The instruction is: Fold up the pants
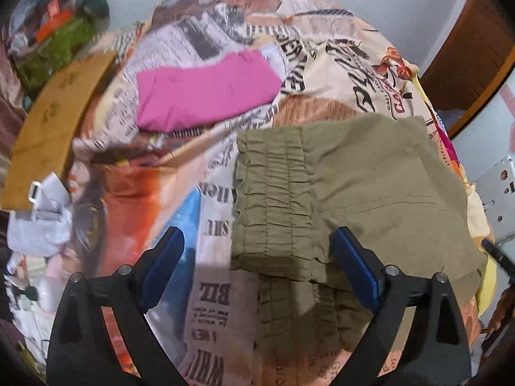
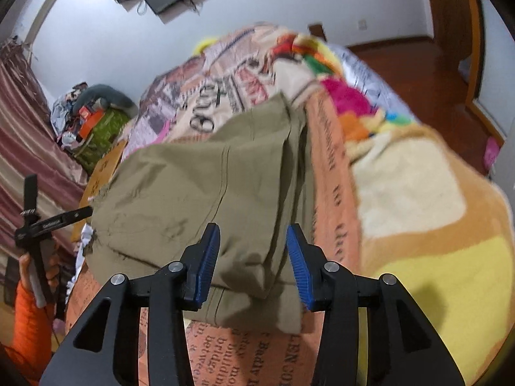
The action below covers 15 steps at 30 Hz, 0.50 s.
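Pants: olive pants (image 1: 370,186), folded into a thick stack, lie on the bed (image 1: 206,234) near its right edge; the gathered elastic waistband (image 1: 273,199) faces the bed's middle.
Left gripper: left gripper (image 1: 257,257) has its jaws spread wide, holding nothing; the waistband end lies between and below the blue pads, apart from them.
Right gripper: right gripper (image 2: 252,257) is partly open, its pads straddling a raised fold of the pants without pressing it.
Pants' look: seams and layered edges show, cloth lightly wrinkled.
Nearby: a folded pink garment (image 1: 206,93) lies farther toward the bed's far side, well apart.
Bed cover: newspaper-print, with bare room left of the pants.
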### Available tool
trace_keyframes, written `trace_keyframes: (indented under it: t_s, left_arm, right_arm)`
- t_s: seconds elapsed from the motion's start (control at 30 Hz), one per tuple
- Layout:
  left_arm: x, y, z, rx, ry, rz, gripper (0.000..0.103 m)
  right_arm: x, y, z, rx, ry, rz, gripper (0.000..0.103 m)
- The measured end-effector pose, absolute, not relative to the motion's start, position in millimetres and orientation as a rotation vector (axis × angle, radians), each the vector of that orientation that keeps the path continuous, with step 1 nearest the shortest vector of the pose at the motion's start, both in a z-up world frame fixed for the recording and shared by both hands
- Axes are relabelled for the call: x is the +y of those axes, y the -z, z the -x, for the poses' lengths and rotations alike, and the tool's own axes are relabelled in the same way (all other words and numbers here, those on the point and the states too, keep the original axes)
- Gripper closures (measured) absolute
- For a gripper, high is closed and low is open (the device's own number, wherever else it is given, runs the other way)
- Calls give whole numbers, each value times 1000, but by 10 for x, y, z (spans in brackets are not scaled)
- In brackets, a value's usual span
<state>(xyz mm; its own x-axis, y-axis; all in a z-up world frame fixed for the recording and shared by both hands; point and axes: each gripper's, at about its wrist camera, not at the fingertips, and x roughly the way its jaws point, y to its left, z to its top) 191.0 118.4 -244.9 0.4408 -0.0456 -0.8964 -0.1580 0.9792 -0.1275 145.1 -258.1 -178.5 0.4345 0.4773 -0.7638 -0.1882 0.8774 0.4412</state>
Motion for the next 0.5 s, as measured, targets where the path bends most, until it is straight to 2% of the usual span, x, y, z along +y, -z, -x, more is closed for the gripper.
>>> trace_keyframes:
  t_s: [0.23, 0.3, 0.37, 0.4, 0.43, 0.47, 0.5]
  left_arm:
    - [1194, 2530, -1917, 1118, -26, 251, 9]
    - [1157, 2520, -1915, 1112, -7, 241, 18]
    - [1102, 2512, -1913, 1110, 34, 241, 42]
    - [1068, 2497, -1912, 1105, 40, 232, 45]
    - [1038, 2473, -1902, 1091, 17, 202, 54]
    - [982, 2437, -1889, 1075, -5, 151, 56]
    - [950, 2417, -1890, 1070, -8, 132, 58]
  right_arm:
    - [-2542, 1973, -1352, 1130, -428, -327, 64]
    - [-2567, 1973, -1321, 1124, -432, -343, 64]
    - [-2568, 1978, -1294, 1118, -439, -341, 65]
    - [-2554, 1976, -1281, 1109, -444, -337, 73]
    - [-2532, 1970, -1267, 1101, -442, -320, 77]
    - [-2505, 1958, -1255, 1092, -443, -299, 81]
    - [-2484, 1935, -1247, 1077, -452, -289, 92]
